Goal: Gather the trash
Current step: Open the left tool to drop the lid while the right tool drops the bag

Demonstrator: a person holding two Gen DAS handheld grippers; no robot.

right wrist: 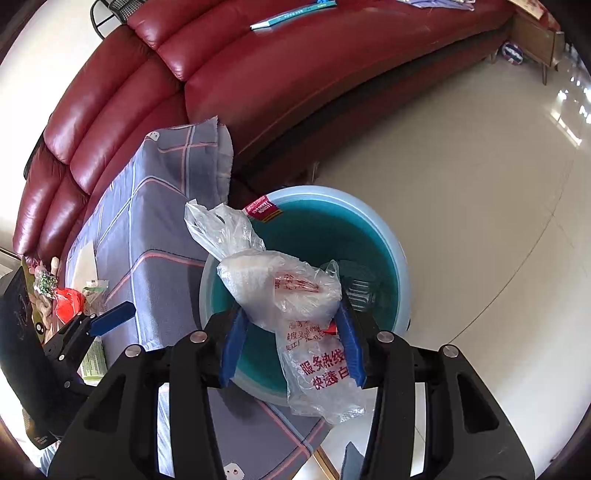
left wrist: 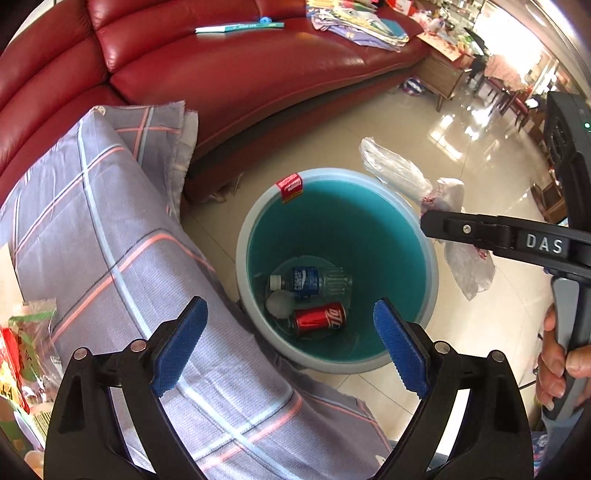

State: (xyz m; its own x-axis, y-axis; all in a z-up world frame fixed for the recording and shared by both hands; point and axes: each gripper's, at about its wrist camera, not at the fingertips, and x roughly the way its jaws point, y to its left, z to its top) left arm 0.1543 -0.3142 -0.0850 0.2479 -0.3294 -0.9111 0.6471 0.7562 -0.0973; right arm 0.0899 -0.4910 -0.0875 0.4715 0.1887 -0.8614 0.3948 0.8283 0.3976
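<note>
A teal bin (left wrist: 402, 243) stands on the floor beside the cloth-covered table. Inside lie a clear plastic bottle (left wrist: 310, 282), a red cola can (left wrist: 319, 319) and a white lid (left wrist: 279, 303). My left gripper (left wrist: 291, 343) is open and empty above the bin's near side. My right gripper (right wrist: 291, 343) is shut on a clear plastic bag (right wrist: 280, 288) with red print, held over the bin (right wrist: 399, 258). The bag also shows in the left wrist view (left wrist: 402, 173) at the bin's far right rim, with the right gripper's finger (left wrist: 465, 229) on it.
A table under a grey plaid cloth (left wrist: 122, 236) stands left of the bin, with snack wrappers (left wrist: 22, 343) at its left edge. A red leather sofa (left wrist: 229, 74) runs behind, with a booklet (left wrist: 240, 26) and papers on it. Pale tiled floor (right wrist: 480, 177) lies to the right.
</note>
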